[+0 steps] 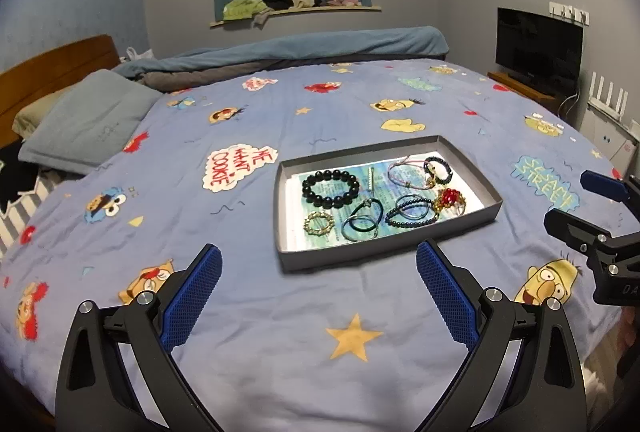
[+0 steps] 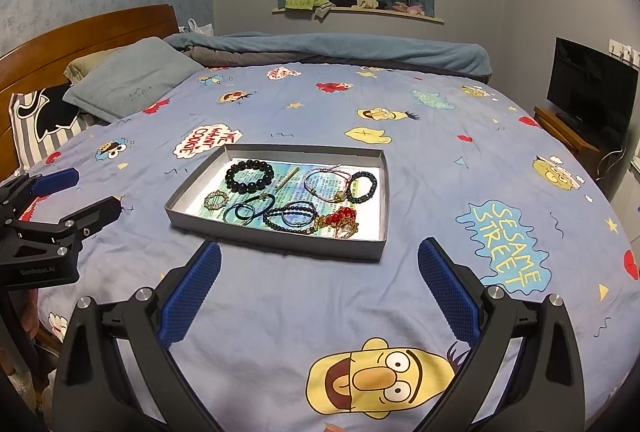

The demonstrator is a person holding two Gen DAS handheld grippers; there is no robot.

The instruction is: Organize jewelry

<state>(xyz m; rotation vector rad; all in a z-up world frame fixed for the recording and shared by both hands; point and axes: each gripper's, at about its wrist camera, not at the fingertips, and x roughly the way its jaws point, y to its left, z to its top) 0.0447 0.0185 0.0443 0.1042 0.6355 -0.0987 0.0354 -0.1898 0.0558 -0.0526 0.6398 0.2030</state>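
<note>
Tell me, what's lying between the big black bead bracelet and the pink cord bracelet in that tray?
A slim metal stick lies between the black bead bracelet and pink cord bracelet, clearest in the right wrist view.

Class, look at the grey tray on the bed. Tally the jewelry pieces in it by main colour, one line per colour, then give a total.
In the grey tray:
Black or dark bead bracelets: 3
Dark blue-green cord loops: 1 cluster
Pink cord bracelet: 1
Red and gold piece: 1
Gold ring-shaped piece: 1
Pale stick-shaped pin: 1
Total: 8

Jewelry [image 1: 382, 200] in tray [image 1: 280, 216] — on bed [image 1: 280, 332]
</note>
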